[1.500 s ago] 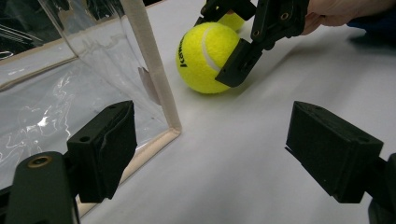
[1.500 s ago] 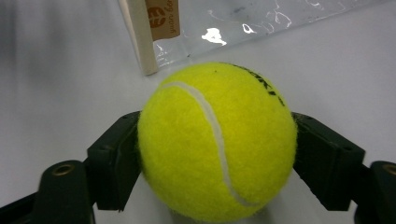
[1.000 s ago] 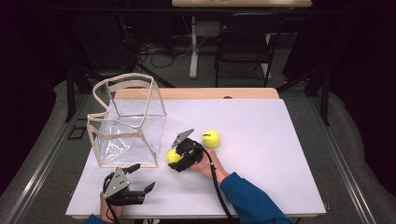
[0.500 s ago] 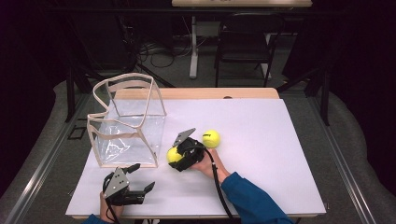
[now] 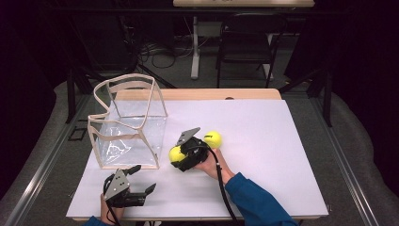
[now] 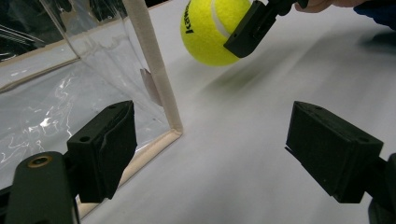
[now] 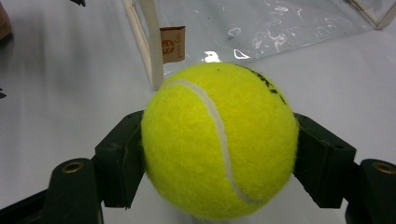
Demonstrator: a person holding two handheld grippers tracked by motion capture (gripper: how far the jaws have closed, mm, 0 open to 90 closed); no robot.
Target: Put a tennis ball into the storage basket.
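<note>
My right gripper is shut on a yellow tennis ball, held just above the white table by the near right corner of a clear plastic bag with beige trim. In the left gripper view the same held ball hangs beyond the bag's corner post. A second tennis ball lies on the table behind the right gripper. My left gripper rests at the table's near left edge, open, nothing between its jaws.
The bag stands upright with its top open at the table's left. A small brown label hangs on its near side. A dark chair and cables lie beyond the table's wooden far edge.
</note>
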